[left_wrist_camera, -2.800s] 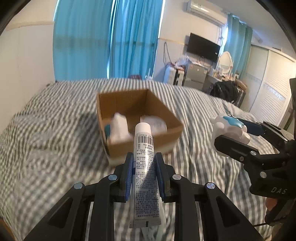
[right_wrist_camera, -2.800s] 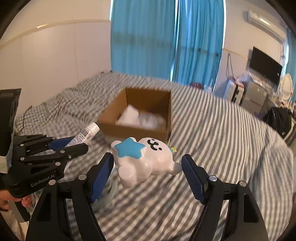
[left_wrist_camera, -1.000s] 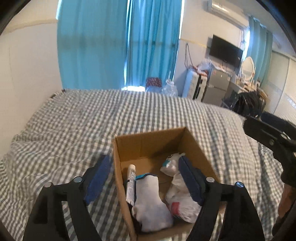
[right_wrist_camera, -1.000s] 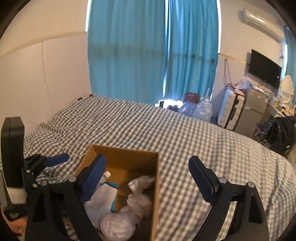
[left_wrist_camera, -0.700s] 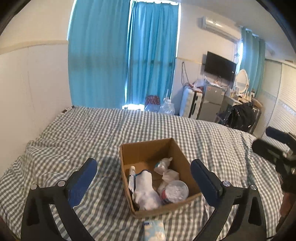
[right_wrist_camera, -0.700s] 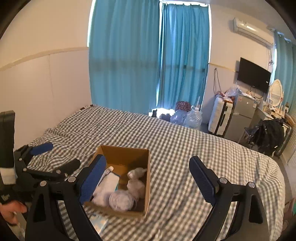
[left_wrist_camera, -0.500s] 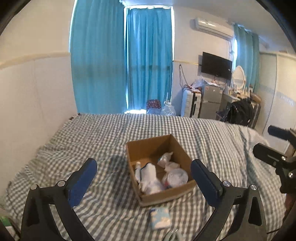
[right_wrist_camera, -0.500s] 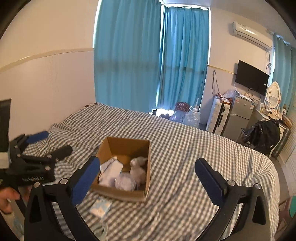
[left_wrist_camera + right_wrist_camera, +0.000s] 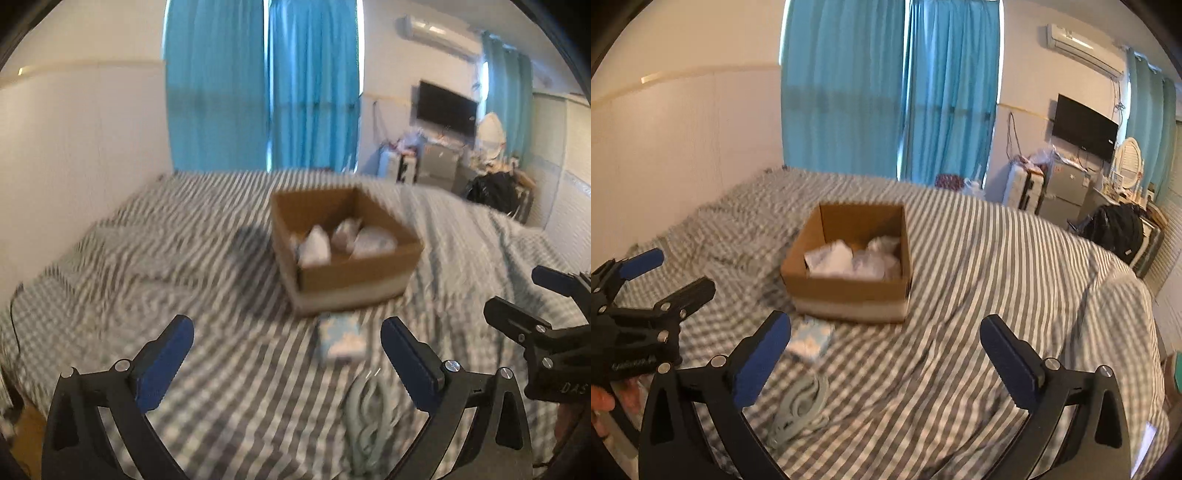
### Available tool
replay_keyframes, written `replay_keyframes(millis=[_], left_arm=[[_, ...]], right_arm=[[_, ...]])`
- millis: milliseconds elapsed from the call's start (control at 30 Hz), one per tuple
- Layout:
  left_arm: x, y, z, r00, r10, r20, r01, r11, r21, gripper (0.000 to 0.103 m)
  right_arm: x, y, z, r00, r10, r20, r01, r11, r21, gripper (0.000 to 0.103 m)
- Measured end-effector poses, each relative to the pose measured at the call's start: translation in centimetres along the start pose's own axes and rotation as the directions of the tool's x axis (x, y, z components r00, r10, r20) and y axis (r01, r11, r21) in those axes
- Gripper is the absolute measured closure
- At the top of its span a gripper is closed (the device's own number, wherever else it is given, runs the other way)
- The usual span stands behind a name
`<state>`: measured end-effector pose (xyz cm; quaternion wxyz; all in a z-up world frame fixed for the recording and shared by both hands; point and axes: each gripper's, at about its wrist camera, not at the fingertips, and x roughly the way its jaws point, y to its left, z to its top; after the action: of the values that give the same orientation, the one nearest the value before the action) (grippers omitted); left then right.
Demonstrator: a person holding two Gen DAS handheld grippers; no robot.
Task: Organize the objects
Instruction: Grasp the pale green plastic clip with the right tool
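Both jaws stand wide apart and hold nothing — left gripper [image 9: 284, 349] and right gripper [image 9: 884, 349] hang above the checked bed [image 9: 997, 258]. Ahead of both jaws sits the cardboard box [image 9: 849, 264] with white bundles inside; just before it, between the left jaws, lies a small tissue pack [image 9: 341, 338], and nearer still a coiled pale cable [image 9: 801, 406].

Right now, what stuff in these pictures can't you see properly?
- Things inside the cardboard box: white lumps only, motion blur in both views; the box's near wall hides their lower parts.
- Small pale-blue packet in front of the box: print unreadable, blurred.
- Pale coiled cord: right wrist view, its near end runs behind the right gripper.
- Left gripper: open, empty; its body is cut off by the bottom edge.
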<state>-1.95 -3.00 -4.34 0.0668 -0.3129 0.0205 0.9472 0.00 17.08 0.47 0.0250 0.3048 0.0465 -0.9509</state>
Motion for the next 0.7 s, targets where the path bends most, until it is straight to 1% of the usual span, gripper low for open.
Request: replay_keyframes(millis=[67, 133, 233, 300, 400, 500, 567, 700], left_arm=[[1.1, 0.2, -1.7, 1.0, 0.017, -0.026, -0.016, 1.0, 0.011, 0.0], [2.2, 0.2, -3.1, 0.998, 0.045, -0.043, -0.044, 0.999, 0.029, 0.0], [3.2, 0.6, -4.4, 0.995, 0.054, -0.087, -0.05, 0.998, 0.042, 0.0], [3.9, 1.2, -4.6, 0.993, 0.041, -0.113, -0.038, 0.999, 0.032, 0.0], [3.9, 2.1, -4.8, 0.994, 0.037, -0.102, -0.038, 0.999, -0.002, 0.0], [4.3, 2.6, -4.8, 0.993, 0.041, -0.107, -0.043, 0.999, -0.017, 0.0], [4.8, 2.9, -4.9, 0.991, 0.039, -0.124, -0.043, 0.999, -0.032, 0.0], [5.5, 3.3, -5.1, 0.989, 0.042, -0.144, -0.05, 0.998, -0.05, 0.0]], right_arm=[[1.4, 0.6, -1.6, 1.0, -0.002, -0.031, 0.002, 1.0, 0.006, 0.0], [3.2, 1.6, -3.6, 0.996, 0.021, -0.082, -0.02, 1.0, 0.005, 0.0], [5.5, 2.8, -5.9, 0.99, 0.017, -0.143, -0.02, 1.0, -0.019, 0.0], [7.0, 3.7, -7.3, 0.981, 0.027, -0.193, -0.035, 0.999, -0.038, 0.0], [8.6, 4.9, -8.8, 0.968, 0.051, -0.247, -0.069, 0.995, -0.067, 0.001], [9.9, 6.0, -9.8, 0.954, 0.085, -0.289, -0.111, 0.991, -0.078, 0.008], [10.6, 6.3, -10.1, 0.944, 0.111, -0.31, -0.138, 0.988, -0.067, 0.008], [12.1, 7.7, -10.7, 0.92, 0.176, -0.351, -0.207, 0.977, -0.053, 0.013]])
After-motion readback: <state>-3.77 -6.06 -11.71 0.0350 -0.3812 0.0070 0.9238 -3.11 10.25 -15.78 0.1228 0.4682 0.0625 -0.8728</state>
